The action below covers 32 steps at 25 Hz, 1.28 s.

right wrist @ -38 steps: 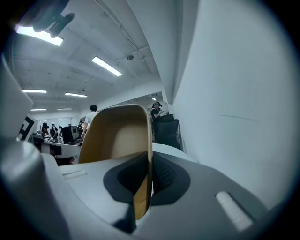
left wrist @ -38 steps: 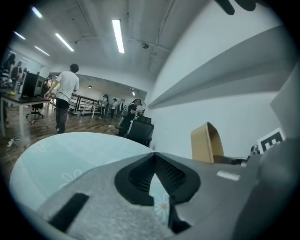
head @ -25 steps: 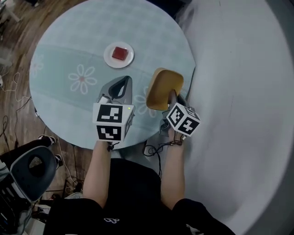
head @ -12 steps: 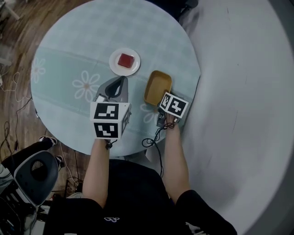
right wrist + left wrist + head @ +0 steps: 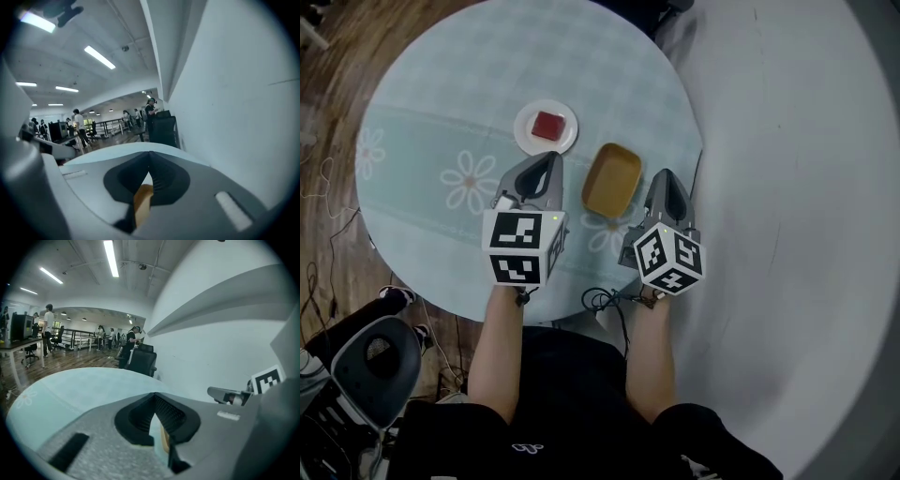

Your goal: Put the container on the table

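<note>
The container (image 5: 612, 180) is down, sitting flat on the table (image 5: 469, 75), right-hand side, near the edge closest to the person. By the look of it the job is done, with nothing left but to clear the tools away. It's a shallow mustard-yellow dish, a rounded oblong, open side up and empty, lying at a slight slant. Nothing grips it. The right gripper (image 5: 664, 176) sits just beside it on the right, apart from its rim, jaws drawn together at the tips with nothing pinched. Only a sliver of yellow shows through the gap behind them. The left gripper (image 5: 553, 159) flanks the dish on the other side, tips likewise closed on nothing. Further in stands a small white plate (image 5: 530, 131) with a red block (image 5: 547, 124) on it, clear of the dish.
</note>
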Each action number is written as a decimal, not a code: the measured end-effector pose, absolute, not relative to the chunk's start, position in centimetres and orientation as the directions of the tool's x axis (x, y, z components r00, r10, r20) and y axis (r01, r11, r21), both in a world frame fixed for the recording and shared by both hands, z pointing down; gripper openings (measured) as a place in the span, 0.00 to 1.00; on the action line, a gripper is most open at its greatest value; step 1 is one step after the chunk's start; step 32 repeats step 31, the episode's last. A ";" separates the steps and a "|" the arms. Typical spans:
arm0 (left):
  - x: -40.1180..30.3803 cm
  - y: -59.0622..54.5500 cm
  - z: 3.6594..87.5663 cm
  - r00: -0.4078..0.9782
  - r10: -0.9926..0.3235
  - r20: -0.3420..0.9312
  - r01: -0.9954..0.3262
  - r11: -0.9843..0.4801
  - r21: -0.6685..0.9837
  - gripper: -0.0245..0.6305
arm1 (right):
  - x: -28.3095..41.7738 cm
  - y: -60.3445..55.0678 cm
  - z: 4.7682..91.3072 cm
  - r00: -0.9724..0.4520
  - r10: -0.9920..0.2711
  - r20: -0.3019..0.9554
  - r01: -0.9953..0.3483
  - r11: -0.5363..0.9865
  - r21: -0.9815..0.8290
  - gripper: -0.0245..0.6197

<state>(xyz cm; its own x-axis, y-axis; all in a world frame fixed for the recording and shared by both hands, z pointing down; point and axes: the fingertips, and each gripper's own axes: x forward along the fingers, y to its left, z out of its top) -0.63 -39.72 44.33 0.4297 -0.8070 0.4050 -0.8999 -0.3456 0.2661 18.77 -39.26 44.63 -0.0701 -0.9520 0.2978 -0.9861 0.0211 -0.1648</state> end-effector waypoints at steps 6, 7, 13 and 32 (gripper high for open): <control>-0.8 -39.6 42.4 0.400 -0.853 0.335 -0.909 -0.321 0.266 0.04 | 18.6 -37.8 39.9 -0.100 -0.972 0.213 -0.970 0.047 -0.240 0.05; -0.8 -39.5 42.0 0.402 -0.856 0.326 -0.907 -0.324 0.269 0.04 | 18.5 -37.6 39.5 -0.108 -0.971 0.211 -0.974 0.060 -0.220 0.05; -0.2 -38.5 41.1 0.424 -0.852 0.307 -0.896 -0.346 0.278 0.04 | 17.7 -36.5 38.7 -0.138 -0.969 0.206 -0.976 0.098 -0.193 0.05; -2.3 -37.5 41.1 0.403 -0.867 0.294 -0.903 -0.323 0.285 0.04 | 16.4 -35.0 41.8 -0.139 -0.951 0.277 -0.986 0.107 -0.128 0.05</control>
